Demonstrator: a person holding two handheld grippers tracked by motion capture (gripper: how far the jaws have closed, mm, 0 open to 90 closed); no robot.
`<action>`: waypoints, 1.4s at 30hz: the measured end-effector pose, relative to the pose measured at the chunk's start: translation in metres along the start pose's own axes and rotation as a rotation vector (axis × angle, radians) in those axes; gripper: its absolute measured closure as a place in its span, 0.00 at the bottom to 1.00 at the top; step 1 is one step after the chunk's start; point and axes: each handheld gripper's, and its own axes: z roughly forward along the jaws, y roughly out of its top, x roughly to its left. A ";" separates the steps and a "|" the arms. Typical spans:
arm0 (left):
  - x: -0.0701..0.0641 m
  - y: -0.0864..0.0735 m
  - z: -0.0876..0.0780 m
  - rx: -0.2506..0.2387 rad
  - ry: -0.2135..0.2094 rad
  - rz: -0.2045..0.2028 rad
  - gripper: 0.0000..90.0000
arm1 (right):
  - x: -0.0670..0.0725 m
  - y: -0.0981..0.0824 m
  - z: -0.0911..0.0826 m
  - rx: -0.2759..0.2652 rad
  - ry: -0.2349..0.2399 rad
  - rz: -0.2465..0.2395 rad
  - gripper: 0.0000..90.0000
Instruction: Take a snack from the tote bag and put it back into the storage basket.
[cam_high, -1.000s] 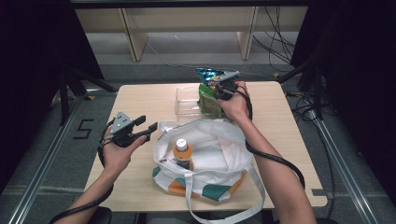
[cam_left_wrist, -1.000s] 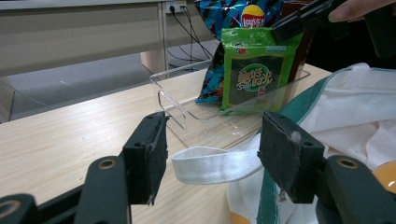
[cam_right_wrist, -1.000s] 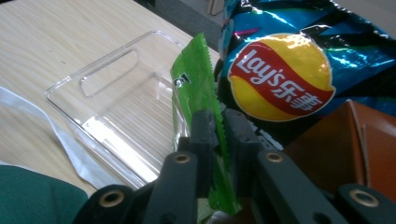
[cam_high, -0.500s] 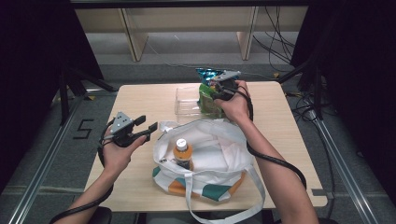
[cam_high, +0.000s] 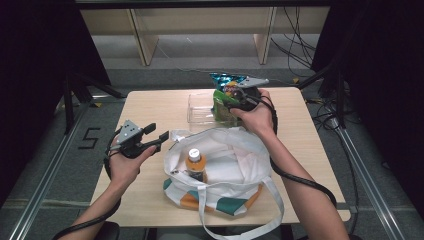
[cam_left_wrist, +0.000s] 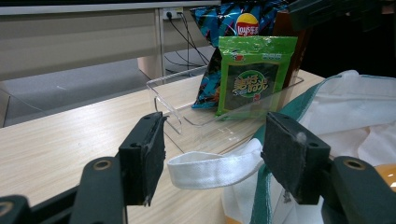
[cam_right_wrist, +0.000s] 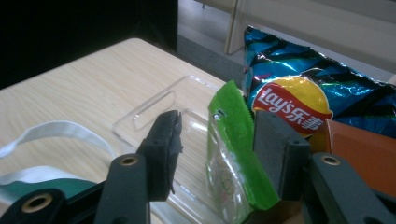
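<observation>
Right gripper view: the right gripper (cam_right_wrist: 212, 140) stands with its jaws parted, having just been opening; the green seaweed packet (cam_right_wrist: 233, 154) sits between them, resting against the right-hand pad with a clear gap to the left one, so it is released rather than gripped.
Packet's place: upright in the clear plastic bin (cam_right_wrist: 154, 105), centre of the frame, with a blue Lay's crisp bag (cam_right_wrist: 303, 79) behind it at upper right and an orange box (cam_right_wrist: 359, 154) at the right edge.
High view: the right gripper (cam_high: 235, 100) hovers at the bin (cam_high: 200, 107), upper centre of the wooden table (cam_high: 310, 150); the seaweed packet (cam_high: 222, 105) shows green just beneath it.
Left gripper: the left gripper (cam_high: 155, 134) is held off the table at centre left, jaws spread and grasping nothing.
Left gripper view: between the open jaws, farther off, lies a white strap (cam_left_wrist: 215, 168) of the tote bag (cam_left_wrist: 355, 112); the packet (cam_left_wrist: 254, 77) stands in the bin at upper centre.
Bag: the white tote bag (cam_high: 235, 165) lies open at lower centre, an orange-capped bottle (cam_high: 195, 162) upright inside.
</observation>
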 end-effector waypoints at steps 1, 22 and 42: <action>0.000 0.000 0.000 -0.001 0.000 -0.004 0.42 | 0.001 -0.001 -0.003 -0.011 0.006 0.014 0.55; 0.001 -0.001 0.000 -0.014 -0.018 0.016 0.41 | 0.000 -0.023 -0.059 -0.086 0.055 0.062 0.51; -0.001 0.000 0.000 -0.006 -0.011 0.001 0.40 | -0.011 -0.049 -0.084 -0.080 0.041 0.109 0.47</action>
